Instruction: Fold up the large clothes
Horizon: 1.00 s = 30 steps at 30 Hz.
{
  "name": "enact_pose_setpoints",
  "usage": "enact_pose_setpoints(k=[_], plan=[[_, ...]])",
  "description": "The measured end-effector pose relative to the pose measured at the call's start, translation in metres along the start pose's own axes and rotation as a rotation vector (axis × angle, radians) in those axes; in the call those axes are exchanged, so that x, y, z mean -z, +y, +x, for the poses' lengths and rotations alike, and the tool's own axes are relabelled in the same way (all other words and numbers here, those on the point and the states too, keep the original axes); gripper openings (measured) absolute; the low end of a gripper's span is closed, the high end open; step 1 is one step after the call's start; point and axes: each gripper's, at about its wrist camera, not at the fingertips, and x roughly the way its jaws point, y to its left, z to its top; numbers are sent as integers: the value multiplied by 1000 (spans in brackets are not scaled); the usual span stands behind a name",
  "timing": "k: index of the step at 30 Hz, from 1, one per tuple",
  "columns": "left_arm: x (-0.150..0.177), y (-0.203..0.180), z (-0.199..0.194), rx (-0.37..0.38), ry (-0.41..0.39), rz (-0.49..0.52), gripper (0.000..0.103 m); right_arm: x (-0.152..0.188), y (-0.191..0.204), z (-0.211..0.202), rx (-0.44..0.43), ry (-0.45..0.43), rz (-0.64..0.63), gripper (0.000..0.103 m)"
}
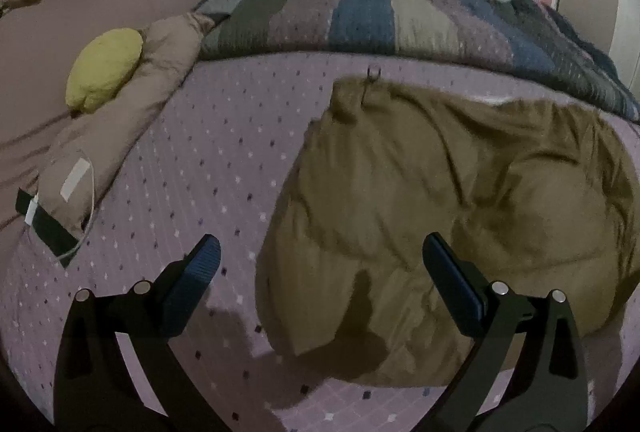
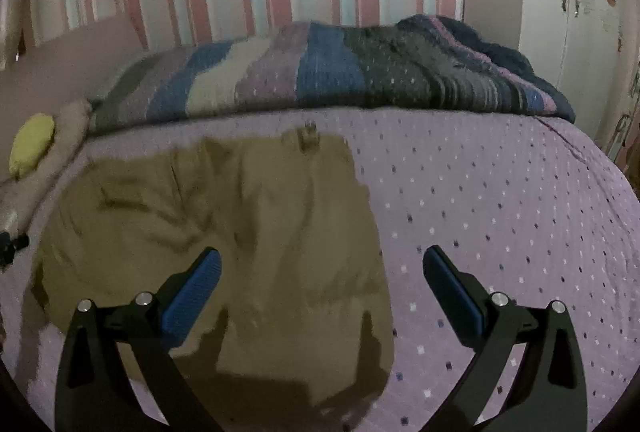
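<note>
A tan-brown garment [image 1: 460, 200] lies folded and rumpled on the purple dotted bedspread [image 1: 208, 160], a small loop at its far corner. In the left wrist view it fills the right half. My left gripper [image 1: 320, 252] hovers open above its near left edge, holding nothing. In the right wrist view the same garment [image 2: 248, 232] covers the left-centre of the bedspread [image 2: 500, 216]. My right gripper [image 2: 320, 264] is open over its near right edge, empty, left finger above the cloth, right finger above the bedspread.
A striped knitted blanket [image 1: 380, 16] is piled along the far side of the bed. A beige padded garment [image 1: 132, 104] and a yellow cushion [image 1: 106, 68] lie far left. A striped wall stands behind; a white wardrobe [image 2: 572, 32] is at right.
</note>
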Motion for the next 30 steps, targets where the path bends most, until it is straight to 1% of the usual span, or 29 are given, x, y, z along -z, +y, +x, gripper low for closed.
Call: enact_pose_setpoints(k=[4,7,11,17,20,25,30], plan=[[12,3,18,-8,44,-5,100,21,-5,13,27,54,-27,101],[16,7,30,-4,73,-13,100,33,-11,19,26,72,-14,101],[21,9,39,-13,88,-5,100,39,-17,27,15,84,9,101],[24,9,53,8,109,-27,100,46,-24,44,7,115,41,101],[28,4,59,3,113,-15,100,54,-38,48,-32,118,113,101],[33,-3,61,-19,100,42,100,64,-53,59,-119,141,175,101],[31,-2,67,7,115,26,100,73,-62,77,-220,192,241,101]])
